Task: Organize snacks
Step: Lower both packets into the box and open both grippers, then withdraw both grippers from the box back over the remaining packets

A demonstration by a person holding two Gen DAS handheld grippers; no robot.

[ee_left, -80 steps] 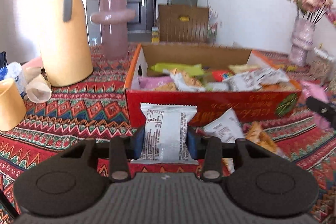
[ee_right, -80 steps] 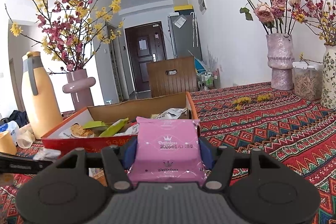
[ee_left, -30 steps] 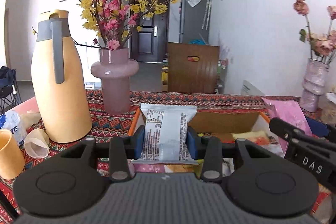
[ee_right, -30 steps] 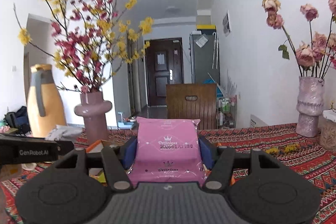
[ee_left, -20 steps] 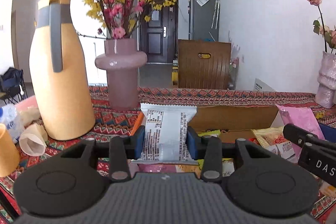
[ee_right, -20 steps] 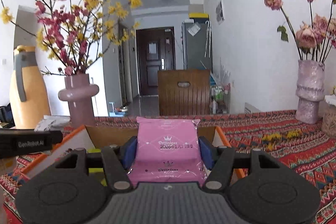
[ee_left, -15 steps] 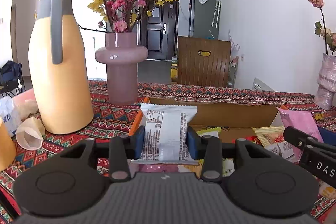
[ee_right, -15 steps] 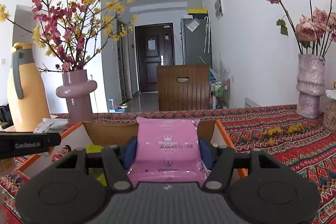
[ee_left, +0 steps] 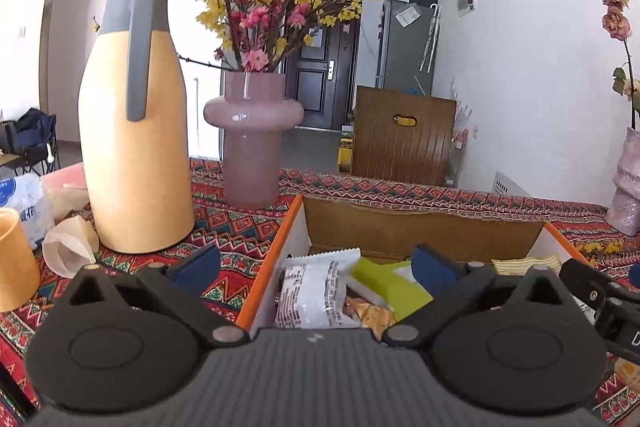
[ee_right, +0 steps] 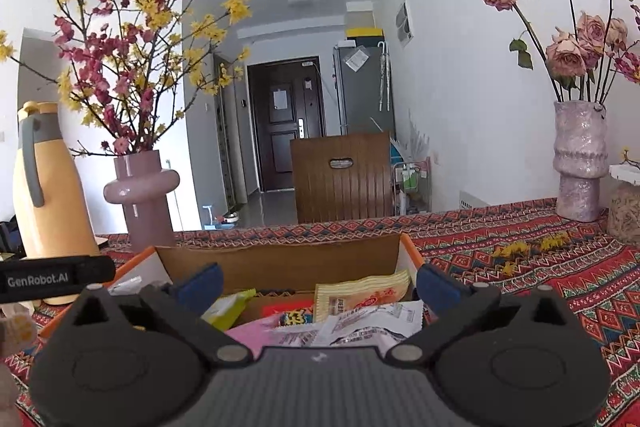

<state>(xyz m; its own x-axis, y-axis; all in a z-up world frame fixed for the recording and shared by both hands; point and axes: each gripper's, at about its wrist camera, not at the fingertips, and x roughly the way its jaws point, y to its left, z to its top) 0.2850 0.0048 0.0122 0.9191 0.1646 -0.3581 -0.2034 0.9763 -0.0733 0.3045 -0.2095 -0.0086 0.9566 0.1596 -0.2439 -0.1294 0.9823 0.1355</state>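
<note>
Both grippers hang over an orange-rimmed cardboard box (ee_left: 264, 279) of snack packets. My left gripper (ee_left: 316, 267) has its jaws opening, spread wide with nothing between the pads. Below it a white packet (ee_left: 312, 291) with black print lies in the box's left end, beside a green packet (ee_left: 384, 283). My right gripper (ee_right: 318, 287) likewise has its jaws opening and stands wide, holding nothing. A pink packet (ee_right: 252, 337) lies in the box (ee_right: 408, 247) just beneath it, among a yellow packet (ee_right: 360, 295) and white wrappers.
A tall yellow thermos (ee_left: 134, 123) and a pink vase (ee_left: 252, 143) with blossoms stand left of the box. A yellow cup (ee_left: 14, 259) and paper cones (ee_left: 70, 245) sit at far left. Another vase (ee_right: 580, 163) stands at the right on the patterned cloth (ee_right: 540, 267).
Both grippers have opened wide. The white packet left the left gripper and the pink packet left the right one; both now lie in the box. Both grippers sank slightly.
</note>
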